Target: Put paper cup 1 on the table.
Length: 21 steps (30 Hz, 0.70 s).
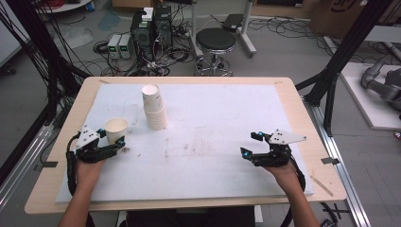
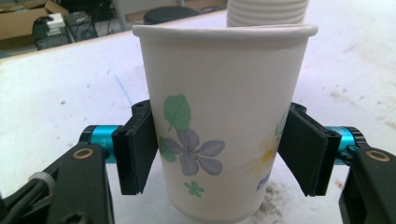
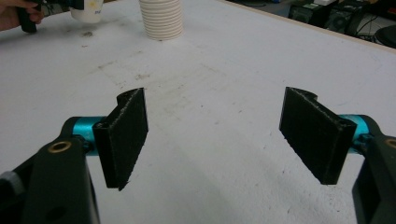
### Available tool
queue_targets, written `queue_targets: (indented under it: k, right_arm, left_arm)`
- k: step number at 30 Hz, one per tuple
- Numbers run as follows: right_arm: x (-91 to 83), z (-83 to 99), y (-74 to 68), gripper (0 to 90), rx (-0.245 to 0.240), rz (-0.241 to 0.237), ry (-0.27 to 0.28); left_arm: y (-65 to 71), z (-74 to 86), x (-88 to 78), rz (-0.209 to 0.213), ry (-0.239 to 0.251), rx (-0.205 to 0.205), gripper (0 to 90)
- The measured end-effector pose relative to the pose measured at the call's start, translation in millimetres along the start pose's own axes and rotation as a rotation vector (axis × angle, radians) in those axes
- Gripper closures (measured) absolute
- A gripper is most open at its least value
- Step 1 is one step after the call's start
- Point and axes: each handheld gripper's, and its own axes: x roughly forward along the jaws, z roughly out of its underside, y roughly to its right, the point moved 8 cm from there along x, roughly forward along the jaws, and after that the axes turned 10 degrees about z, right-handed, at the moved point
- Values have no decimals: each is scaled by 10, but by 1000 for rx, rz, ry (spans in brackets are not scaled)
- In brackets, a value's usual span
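Note:
A white paper cup (image 1: 116, 130) (image 2: 219, 126) printed with flowers and leaves stands upright on the white table cover at the left. My left gripper (image 1: 111, 137) (image 2: 219, 149) is open around it, one pad (image 2: 137, 149) on each side, right at the cup's walls without squeezing them. Behind it rises a tall stack of white paper cups (image 1: 153, 108) (image 2: 267, 11) (image 3: 162, 18). My right gripper (image 1: 251, 144) (image 3: 214, 135) is held open over bare table at the right, with nothing between its pads (image 3: 123, 140). The right gripper view also catches the single cup (image 3: 88, 10) far off.
The white cover (image 1: 213, 137) lies on a wooden table (image 1: 293, 99) and carries faint brown stains near the middle. Beyond the far edge are a black stool (image 1: 215, 42), computer boxes (image 1: 151, 28) and floor cables. Black frame posts (image 1: 331, 94) stand at the right.

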Motion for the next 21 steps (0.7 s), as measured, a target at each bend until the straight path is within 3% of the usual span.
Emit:
queue_targets:
  k: [6, 21]
  right_arm:
    - [-17, 5, -3, 245, 1, -3, -2]
    - [-43, 0, 3, 245, -2, 1, 1]
  left_arm:
    - [-19, 80, -1, -30, -65, 1, 326]
    - [1, 209, -168, -46, -130, -88, 317]
